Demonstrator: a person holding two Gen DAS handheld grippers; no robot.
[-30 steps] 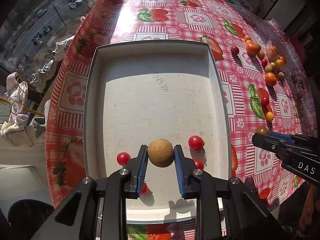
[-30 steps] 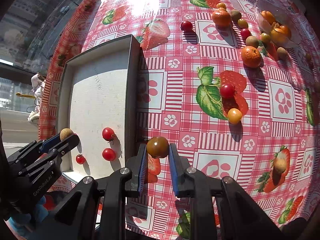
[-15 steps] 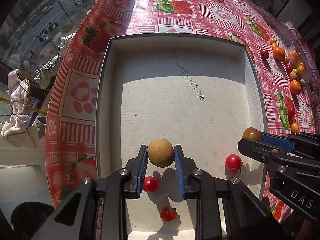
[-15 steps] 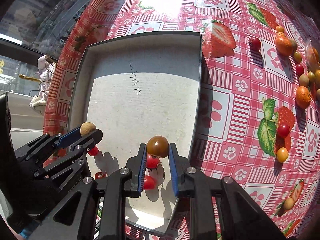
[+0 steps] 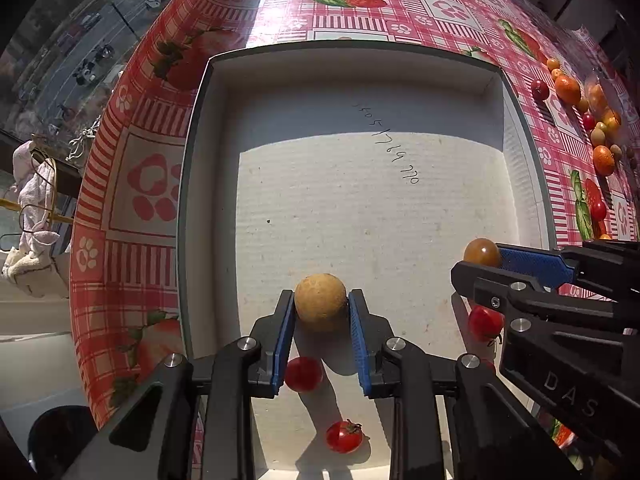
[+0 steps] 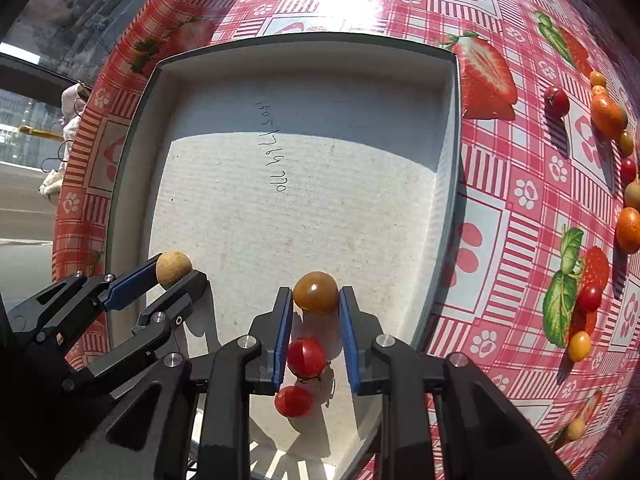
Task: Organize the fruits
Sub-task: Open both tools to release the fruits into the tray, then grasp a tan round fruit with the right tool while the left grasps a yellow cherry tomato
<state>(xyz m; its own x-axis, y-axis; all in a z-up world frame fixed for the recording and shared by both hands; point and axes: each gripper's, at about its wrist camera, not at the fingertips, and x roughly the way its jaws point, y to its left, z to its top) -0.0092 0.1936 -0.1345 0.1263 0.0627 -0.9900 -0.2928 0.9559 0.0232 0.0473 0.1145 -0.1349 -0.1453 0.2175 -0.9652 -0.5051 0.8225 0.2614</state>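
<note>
On the checked cloth (image 5: 280, 8), tray (image 5: 192, 200) has three tomatoes (image 5: 303, 374); both grippers — left (image 5: 321, 312), right (image 6: 315, 304) — each clamp a fruit above it; many remain outside.

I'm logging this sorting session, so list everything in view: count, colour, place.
tray: one, white, on the tablecloth.
red cherry tomatoes: three, red, near end of the tray floor.
tan round fruit: one, between the left fingers, over the tray.
brown-orange tomato: one, between the right fingers, over the tray.
loose fruits: many, orange, red, yellow and green, on the tablecloth right of the tray.
tablecloth: one, red-and-white check, strawberry prints.
left gripper: black, blue pads.
right gripper: same.
</note>
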